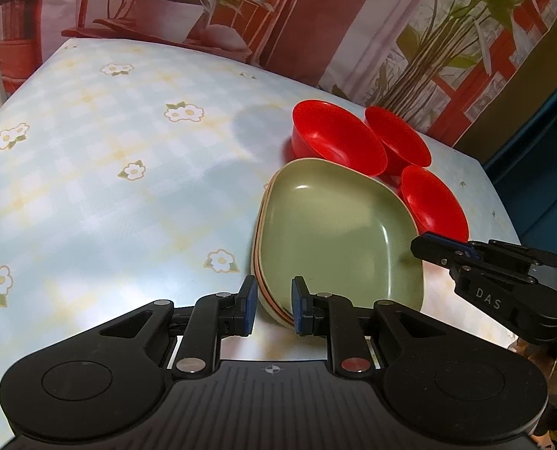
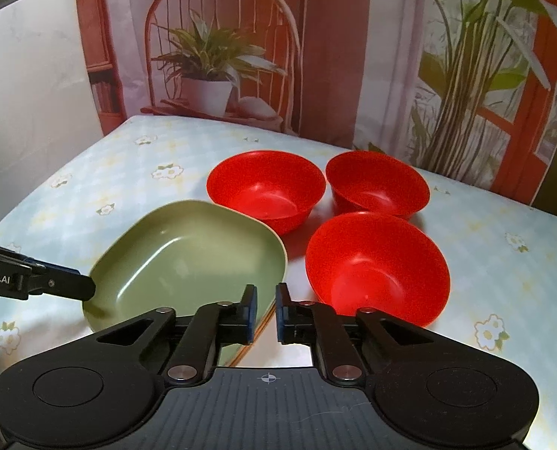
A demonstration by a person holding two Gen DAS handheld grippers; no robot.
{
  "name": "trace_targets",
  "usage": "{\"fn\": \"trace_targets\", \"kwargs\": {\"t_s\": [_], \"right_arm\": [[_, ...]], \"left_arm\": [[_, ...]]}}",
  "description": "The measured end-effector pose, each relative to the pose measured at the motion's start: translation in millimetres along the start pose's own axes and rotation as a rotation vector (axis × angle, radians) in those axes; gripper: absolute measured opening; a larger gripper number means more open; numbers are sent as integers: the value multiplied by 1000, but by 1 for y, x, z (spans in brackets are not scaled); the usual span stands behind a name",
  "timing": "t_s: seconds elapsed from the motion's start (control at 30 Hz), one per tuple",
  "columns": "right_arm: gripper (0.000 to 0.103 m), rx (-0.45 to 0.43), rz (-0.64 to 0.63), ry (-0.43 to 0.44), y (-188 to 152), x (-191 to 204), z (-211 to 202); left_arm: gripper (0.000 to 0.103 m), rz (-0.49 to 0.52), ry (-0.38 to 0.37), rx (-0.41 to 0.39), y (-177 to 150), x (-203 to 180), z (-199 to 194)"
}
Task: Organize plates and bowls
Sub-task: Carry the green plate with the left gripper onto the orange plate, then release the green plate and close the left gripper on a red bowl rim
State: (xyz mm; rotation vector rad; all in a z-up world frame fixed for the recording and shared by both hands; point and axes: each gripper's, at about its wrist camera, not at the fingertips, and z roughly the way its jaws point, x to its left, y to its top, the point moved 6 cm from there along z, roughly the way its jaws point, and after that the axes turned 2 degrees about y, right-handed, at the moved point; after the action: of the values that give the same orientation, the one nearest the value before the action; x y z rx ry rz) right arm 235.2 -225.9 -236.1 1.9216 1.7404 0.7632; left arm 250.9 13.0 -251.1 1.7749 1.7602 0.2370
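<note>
A stack of rounded-square plates, a green plate (image 1: 334, 232) on top and orange and cream rims beneath, lies on the flowered tablecloth. My left gripper (image 1: 274, 305) is shut on the stack's near rim; in the right wrist view the left gripper (image 2: 87, 288) sits at the plate's left corner. My right gripper (image 2: 266, 311) is shut on the green plate (image 2: 188, 258) at its right rim, and the right gripper (image 1: 421, 247) reaches in from the right in the left wrist view. Three red bowls (image 2: 265, 191) (image 2: 378, 183) (image 2: 376, 266) stand upright just behind and right of the plates.
The tablecloth (image 1: 110, 187) stretches bare to the left of the stack. A printed backdrop with potted plants (image 2: 207, 90) hangs along the table's far edge. The table's right edge (image 1: 503, 206) drops off close behind the bowls.
</note>
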Motion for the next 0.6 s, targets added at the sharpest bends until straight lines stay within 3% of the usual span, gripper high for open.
{"fn": "trace_targets", "kwargs": {"t_s": [0.33,0.6], "right_arm": [[5,12,17,12,-6,0,5],[11,-23,32,33,3,0,-5]], "left_arm": [[20,10,5,-4,2,-2,-1],[20,30,14,-32,7,-5,-11]]}}
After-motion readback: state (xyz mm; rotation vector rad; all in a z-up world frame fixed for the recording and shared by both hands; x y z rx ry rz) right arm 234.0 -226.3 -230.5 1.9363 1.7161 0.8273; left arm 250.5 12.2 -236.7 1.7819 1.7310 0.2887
